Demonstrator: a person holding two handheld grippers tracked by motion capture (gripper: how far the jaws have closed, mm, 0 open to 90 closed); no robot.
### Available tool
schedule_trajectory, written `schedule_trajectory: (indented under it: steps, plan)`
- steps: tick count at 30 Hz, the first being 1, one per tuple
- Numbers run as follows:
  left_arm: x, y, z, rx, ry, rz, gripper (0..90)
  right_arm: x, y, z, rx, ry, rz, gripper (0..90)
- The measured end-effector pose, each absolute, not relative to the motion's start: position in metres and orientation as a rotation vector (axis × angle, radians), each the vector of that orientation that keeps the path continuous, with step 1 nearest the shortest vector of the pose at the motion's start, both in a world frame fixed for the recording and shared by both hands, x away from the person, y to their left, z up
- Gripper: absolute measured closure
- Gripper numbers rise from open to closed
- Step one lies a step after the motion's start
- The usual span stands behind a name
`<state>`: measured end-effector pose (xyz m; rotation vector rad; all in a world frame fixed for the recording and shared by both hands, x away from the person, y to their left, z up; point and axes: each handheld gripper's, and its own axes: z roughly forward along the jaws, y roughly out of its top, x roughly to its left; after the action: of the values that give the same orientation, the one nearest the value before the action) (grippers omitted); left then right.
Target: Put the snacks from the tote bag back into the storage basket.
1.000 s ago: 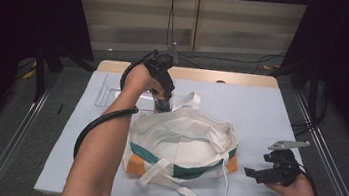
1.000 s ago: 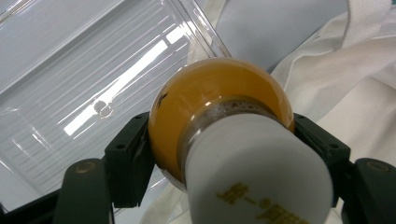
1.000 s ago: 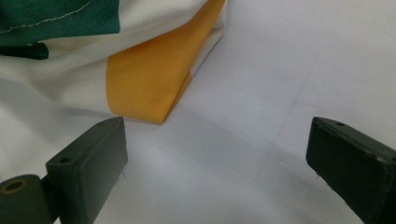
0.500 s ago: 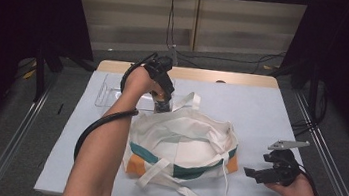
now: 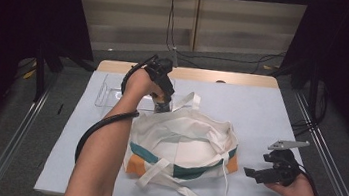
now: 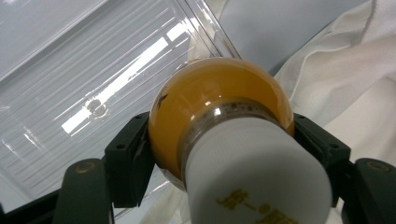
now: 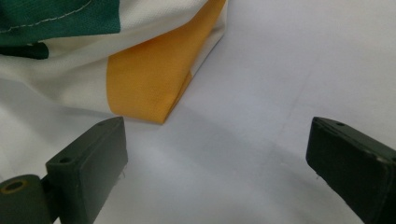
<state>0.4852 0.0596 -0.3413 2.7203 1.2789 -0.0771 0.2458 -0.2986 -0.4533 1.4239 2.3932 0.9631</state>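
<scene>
Jaws of the left gripper clamp an orange bulb-shaped bottle with a white cap; both pads press its round sides, cap end toward the camera, faint gold print on the cap unreadable

Behind the bottle, at 10 to 11 o'clock in the left gripper view, lies the ribbed clear plastic tray; at 2 to 3 o'clock, the white cloth of the bag

High view: left gripper sits at the bag's 11 o'clock rim, just at the tray's near-right corner. Compared with a second ago it has drifted slightly from the tray toward the bag's open mouth; the shift is small. Bottle looks lifted clear of the tray, though contact with the tray edge cannot be ruled out

Right gripper: jaws wide apart, holding nothing, hovering over bare table at the bag's 3 to 4 o'clock, near its orange corner. In the high view it has not moved over the last second

Judgement: pick from tray is done, carry into bag under way. Mouth of bag lies slack with a handle strap across it; the idle right gripper may be needed to hold the rim open
</scene>
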Motion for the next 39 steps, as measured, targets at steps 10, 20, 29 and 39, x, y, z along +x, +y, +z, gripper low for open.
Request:
schedule_trajectory:
  steps: [10, 20, 29, 39]
  plan:
    - [0.4849, 0.0604, -0.3451, 2.725, 1.274, -0.077, 30.5, 0.2459, -0.2982, -0.4532, 1.424, 2.395, 0.965, 5.1]
    - [0.4846, 0.0598, -0.3457, 2.729, 1.272, -0.054, 30.3, 0.2459, -0.2978, -0.4533, 1.428, 2.398, 0.963, 5.1]
    - [0.4842, 0.0583, -0.347, 2.711, 1.281, -0.056, 30.1, 0.2453, -0.2977, -0.453, 1.426, 2.396, 0.961, 5.1]
    - [0.4841, 0.0598, -0.3474, 2.69, 1.308, -0.04, 29.8, 0.2456, -0.2976, -0.4534, 1.424, 2.398, 0.959, 5.1]
